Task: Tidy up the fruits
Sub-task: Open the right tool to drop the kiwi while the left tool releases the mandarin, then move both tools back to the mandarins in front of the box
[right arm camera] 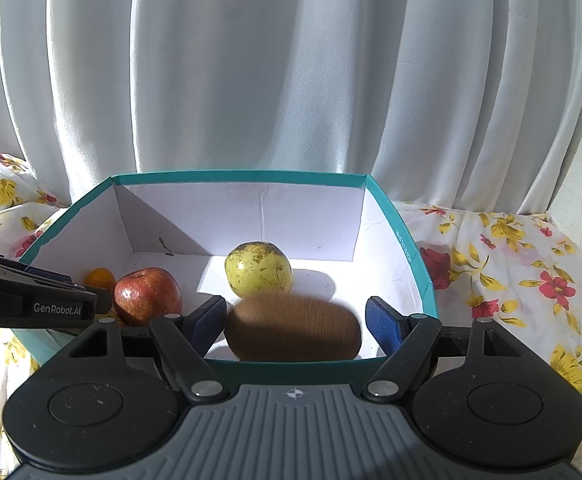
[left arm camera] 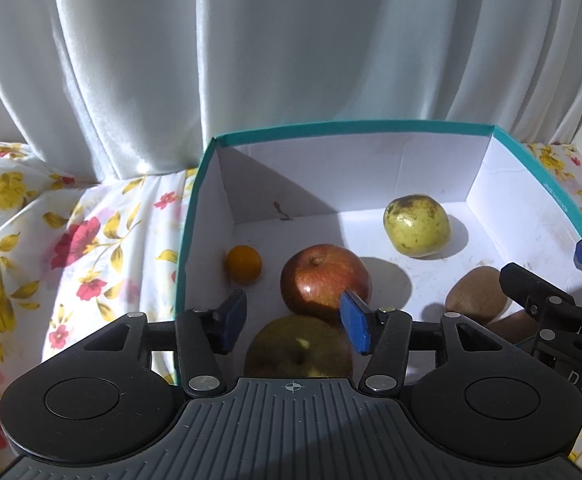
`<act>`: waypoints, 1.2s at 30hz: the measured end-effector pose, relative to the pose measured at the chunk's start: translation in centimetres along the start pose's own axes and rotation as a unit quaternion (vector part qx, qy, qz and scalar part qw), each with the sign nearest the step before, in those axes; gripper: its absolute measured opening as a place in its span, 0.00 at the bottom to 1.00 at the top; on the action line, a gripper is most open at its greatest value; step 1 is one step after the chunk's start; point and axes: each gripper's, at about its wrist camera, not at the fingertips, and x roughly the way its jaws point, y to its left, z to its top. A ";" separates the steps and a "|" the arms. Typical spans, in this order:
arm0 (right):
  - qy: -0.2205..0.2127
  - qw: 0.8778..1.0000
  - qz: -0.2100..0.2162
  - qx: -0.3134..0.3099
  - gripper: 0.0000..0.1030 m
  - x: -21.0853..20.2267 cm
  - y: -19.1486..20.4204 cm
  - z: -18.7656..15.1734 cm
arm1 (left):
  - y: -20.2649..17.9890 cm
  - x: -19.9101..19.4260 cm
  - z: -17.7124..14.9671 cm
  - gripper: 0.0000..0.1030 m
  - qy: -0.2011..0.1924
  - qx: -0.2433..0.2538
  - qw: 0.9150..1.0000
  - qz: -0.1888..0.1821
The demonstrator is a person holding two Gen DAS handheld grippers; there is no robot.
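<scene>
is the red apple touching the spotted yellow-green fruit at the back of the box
Apart. In the left wrist view a bare strip of white box floor separates the red apple from the spotted yellow-green fruit.

"GenRobot.AI" on left gripper (right arm camera: pixel 103 300) side; box (right arm camera: pixel 405 240) rim print unreadable, too small.

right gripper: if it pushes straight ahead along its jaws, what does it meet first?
The brown kiwi, blurred, lying between the open jaws of the right gripper just inside the box's near wall. The pads look clear of it. Beyond it sits the yellow-green fruit, though depth is hard to judge.
</scene>
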 end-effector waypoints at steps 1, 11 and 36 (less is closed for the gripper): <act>-0.004 1.000 0.000 0.002 0.77 -0.2 0.0 0.1 | 0.0 -0.3 0.0 0.59 -0.005 0.001 1.000 -0.001; -0.061 0.998 -0.003 0.008 0.96 -3.3 0.1 -0.2 | 1.0 -3.3 -1.1 0.68 -0.034 0.009 0.999 -0.002; -0.037 0.999 -0.023 -0.020 1.00 -12.3 4.9 -8.9 | 2.2 -8.9 -13.2 0.69 -0.032 0.090 0.990 -0.105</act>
